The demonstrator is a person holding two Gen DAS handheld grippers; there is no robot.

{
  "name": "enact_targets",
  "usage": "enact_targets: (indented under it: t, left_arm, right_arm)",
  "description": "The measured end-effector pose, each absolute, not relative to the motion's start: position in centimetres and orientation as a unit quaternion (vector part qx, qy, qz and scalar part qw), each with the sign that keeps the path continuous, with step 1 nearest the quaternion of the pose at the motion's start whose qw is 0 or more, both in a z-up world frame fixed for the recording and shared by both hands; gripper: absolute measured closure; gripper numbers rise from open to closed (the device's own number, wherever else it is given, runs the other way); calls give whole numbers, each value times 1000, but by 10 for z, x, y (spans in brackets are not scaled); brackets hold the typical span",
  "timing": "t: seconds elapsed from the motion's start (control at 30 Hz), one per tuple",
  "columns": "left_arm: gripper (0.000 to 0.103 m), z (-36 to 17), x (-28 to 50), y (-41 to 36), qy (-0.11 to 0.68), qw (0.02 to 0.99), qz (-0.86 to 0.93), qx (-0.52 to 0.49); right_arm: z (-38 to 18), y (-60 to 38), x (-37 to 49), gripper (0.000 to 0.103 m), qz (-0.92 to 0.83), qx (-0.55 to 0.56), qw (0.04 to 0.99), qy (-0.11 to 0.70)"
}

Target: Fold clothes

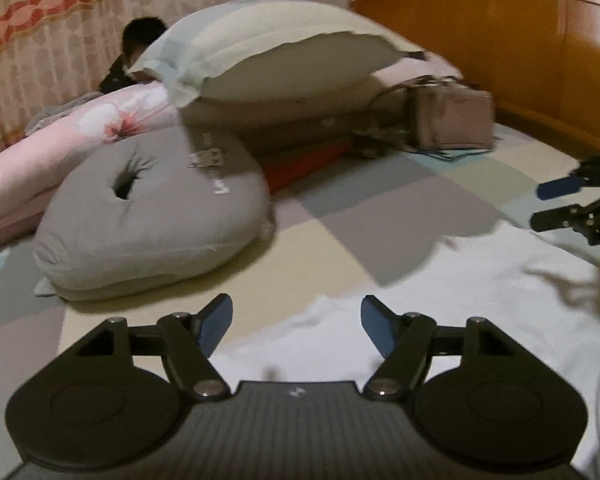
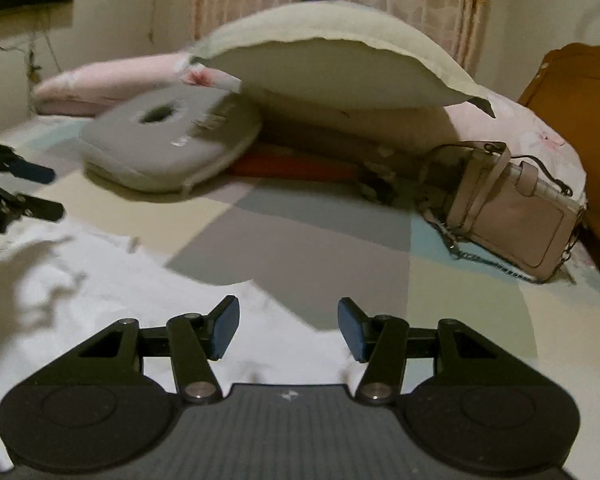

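A white garment (image 1: 440, 300) lies spread flat on the checked bedsheet (image 1: 340, 208); the right wrist view shows it as white cloth (image 2: 100, 292) at lower left. My left gripper (image 1: 296, 328) hovers open over the garment's near left part, nothing between its blue pads. My right gripper (image 2: 288, 328) is open too, above the garment's right edge where it meets the sheet (image 2: 300, 248). Each gripper shows in the other's view: the right one (image 1: 548, 204) at the far right, the left one (image 2: 48, 192) at the far left, both with fingers apart.
A grey cushion with a hole (image 1: 156, 216) lies ahead left, with a big pale pillow (image 1: 276, 60) and pink floral bedding (image 1: 100, 120) behind. A beige handbag with a chain strap (image 2: 512, 216) sits at the right, near the wooden headboard (image 1: 500, 40). A person (image 1: 140, 52) is behind the pillow.
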State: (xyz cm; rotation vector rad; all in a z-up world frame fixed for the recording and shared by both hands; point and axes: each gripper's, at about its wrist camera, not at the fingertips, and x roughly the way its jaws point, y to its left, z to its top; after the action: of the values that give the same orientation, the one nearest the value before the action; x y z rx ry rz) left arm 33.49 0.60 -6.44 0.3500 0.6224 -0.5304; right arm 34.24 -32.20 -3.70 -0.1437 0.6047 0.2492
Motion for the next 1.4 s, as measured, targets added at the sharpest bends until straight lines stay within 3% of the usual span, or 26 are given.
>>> enact_targets:
  t: [0.1, 0.33, 0.6, 0.67, 0.8, 0.87, 0.93, 0.97, 1.0, 1.1, 1.17, 1.4]
  left_arm:
    - [27, -64, 319, 8, 296, 903, -261, 171]
    - [27, -104, 260, 39, 373, 886, -233, 147]
    - [24, -74, 253, 43, 345, 904, -219, 129]
    - [24, -72, 264, 32, 333, 907, -228, 123]
    - [24, -89, 297, 18, 338, 907, -226, 106]
    - [24, -102, 307, 21, 353, 906, -216, 89]
    - [23, -112, 310, 27, 361, 905, -210, 80]
    - [23, -113, 306, 30, 358, 905, -211, 86]
    - [23, -113, 302, 32, 357, 906, -207, 97]
    - [23, -107, 296, 39, 362, 905, -195, 114]
    - [24, -97, 294, 40, 348, 910, -191, 118]
    - [23, -107, 331, 34, 373, 907, -184, 66]
  right_arm:
    - [-43, -318, 307, 38, 148, -85, 936, 307]
    - [-95, -314, 235, 37, 146, -93, 917, 360]
    - [-51, -336, 261, 40, 125, -35, 932, 339]
    - [-47, -347, 288, 48, 105, -12, 938, 329]
    - [-69, -359, 345, 54, 62, 17, 933, 353]
    - [-86, -357, 358, 72, 58, 14, 927, 371]
    - [-92, -354, 357, 80, 54, 0, 930, 364]
    - [-91, -356, 356, 100, 30, -15, 933, 358]
    - [-90, -359, 355, 101, 2, -31, 936, 352]
    - [-83, -384, 355, 101, -13, 13, 935, 355]
    - [-73, -385, 352, 96, 19, 42, 936, 350]
    - [-58, -269, 367, 93, 201, 30, 907, 370]
